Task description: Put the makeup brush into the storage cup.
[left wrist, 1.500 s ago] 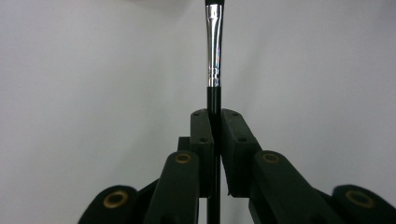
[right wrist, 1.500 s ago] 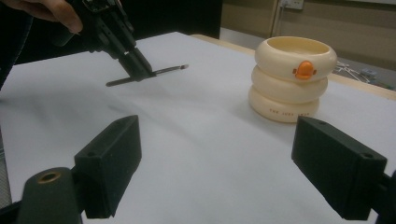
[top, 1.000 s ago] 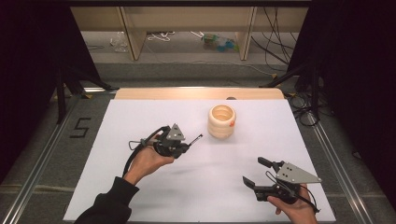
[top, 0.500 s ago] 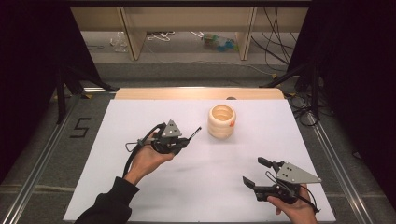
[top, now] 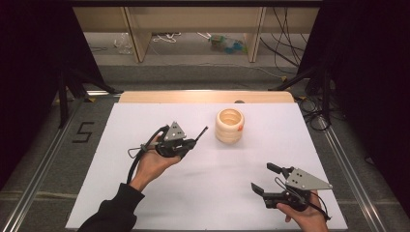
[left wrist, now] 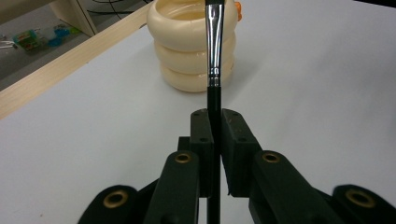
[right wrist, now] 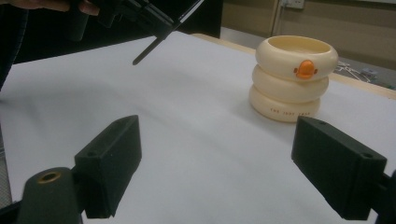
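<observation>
High view: the left hand-held gripper (top: 187, 143) sat just left of the holder (top: 229, 125), clamped on a thin brush (top: 200, 134). The brush tip pointed up-right toward the holder and stopped short of it, not touching. The holder, a cream pot of three stacked rings, stood upright on the white surface (top: 145, 193), toward its far edge. The left hand (top: 152, 162) came in from below, left of the holder, in a dark sleeve. The right hand-held gripper (top: 265, 180) lay well apart from the holder, below and right of it, jaws spread wide with nothing between them, pointing left. The right hand (top: 304, 217) held it at the near edge.

Left gripper view: both jaws were pressed tight on the black handle of the brush (left wrist: 214, 93), which ran straight up the middle. Its silver ferrule crossed in front of the holder (left wrist: 187, 46), which stood beyond the jaws on the surface (left wrist: 327, 93). The bristle end was cut off at the top edge.

Right gripper view: the jaws stood wide apart, empty, with bare surface (right wrist: 201, 140) between them. The holder (right wrist: 292, 77) stood ahead to the right, with an orange mark on its top ring. Up left of the holder the left hand-held gripper (right wrist: 161, 28) held the brush (right wrist: 154, 44) slanted above the surface.
</observation>
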Available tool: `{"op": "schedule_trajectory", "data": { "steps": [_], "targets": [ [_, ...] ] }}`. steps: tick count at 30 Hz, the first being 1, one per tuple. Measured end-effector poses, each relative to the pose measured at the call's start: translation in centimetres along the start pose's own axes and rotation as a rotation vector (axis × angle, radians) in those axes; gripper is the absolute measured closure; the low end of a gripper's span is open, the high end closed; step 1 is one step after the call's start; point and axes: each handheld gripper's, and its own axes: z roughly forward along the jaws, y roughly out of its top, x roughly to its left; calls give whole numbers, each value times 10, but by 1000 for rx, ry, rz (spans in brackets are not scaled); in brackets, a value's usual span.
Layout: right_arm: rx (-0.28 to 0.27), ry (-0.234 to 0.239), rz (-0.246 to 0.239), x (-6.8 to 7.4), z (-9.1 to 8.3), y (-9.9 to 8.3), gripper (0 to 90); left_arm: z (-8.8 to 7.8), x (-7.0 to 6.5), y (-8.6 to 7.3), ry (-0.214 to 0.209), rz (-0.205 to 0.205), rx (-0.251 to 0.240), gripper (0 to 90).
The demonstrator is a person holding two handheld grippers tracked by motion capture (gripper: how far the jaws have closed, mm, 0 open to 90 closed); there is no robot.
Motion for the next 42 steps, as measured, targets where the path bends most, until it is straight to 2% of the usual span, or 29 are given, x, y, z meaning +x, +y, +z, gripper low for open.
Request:
{"op": "schedule_trajectory", "data": {
  "steps": [4, 5, 6, 8, 9, 10, 11, 12, 13, 14, 15, 21, 22, 23, 24, 26, 27, 29, 31, 32, 35, 36, 42],
  "targets": [
    [11, 7, 17, 1, 0, 0, 172, -2, 1, 1, 8, -9, -19, 835],
    [-2, 1, -3, -1, 0, 0, 172, -2, 1, 1, 5, -8, -20, 836],
    [8, -8, -4, 0, 0, 0, 172, -2, 0, 2, 12, -26, -42, 836],
    [-1, 1, -2, 0, 0, 0, 172, -3, 3, 2, 1, -15, -39, 836],
    [-2, 0, -3, -1, 0, 0, 172, -4, 3, 3, 16, -22, -49, 836],
    [-3, -5, -3, -1, 0, 0, 172, -4, 5, 3, 10, -16, -51, 836],
    [16, -11, -5, -1, -1, 0, 172, -3, 4, 3, 11, -41, -65, 836],
    [16, -10, -4, -1, -1, 0, 172, -4, 6, 3, 12, -18, -55, 836],
    [31, 1, 17, 1, -2, 0, 172, -3, 6, 3, 16, -40, -74, 836],
    [31, 1, 17, 1, -2, 0, 172, -3, 8, 3, 19, -32, -70, 836],
    [31, -1, 16, 1, -2, 0, 172, -2, 7, 3, 19, -50, -81, 836],
    [30, -2, 15, 0, -2, 0, 172, -2, 7, 6, 13, -67, -110, 836],
    [12, -13, -6, -1, -1, 0, 172, -2, 7, 7, 11, -71, -117, 836],
    [13, -12, -6, -1, -1, 0, 172, -2, 7, 7, 7, -73, -122, 836],
    [31, -1, 16, 1, -2, 0, 172, -2, 7, 8, 11, -79, -128, 836],
    [12, -13, -7, -1, -1, 0, 172, -1, 8, 8, 14, -83, -137, 836],
    [-29, -2, -3, -1, 2, -1, 172, -1, 9, 8, 7, -86, -141, 836],
    [-28, -2, -3, -1, 2, -1, 172, 0, 10, 8, 13, -98, -148, 836],
    [12, -12, -7, -1, -1, 0, 172, 0, 10, 8, 13, -107, -156, 836],
    [12, -12, -7, -1, -1, 0, 172, 1, 11, 8, 4, -116, -162, 836],
    [13, -12, -6, -1, -1, 0, 172, 1, 12, 9, 11, -118, -169, 836],
    [29, -2, 14, 0, -2, 0, 172, 1, 13, 9, 15, -116, -171, 836],
    [29, -2, 13, 0, -2, 0, 172, 3, 14, 10, 14, -138, -193, 836]
  ]
}}
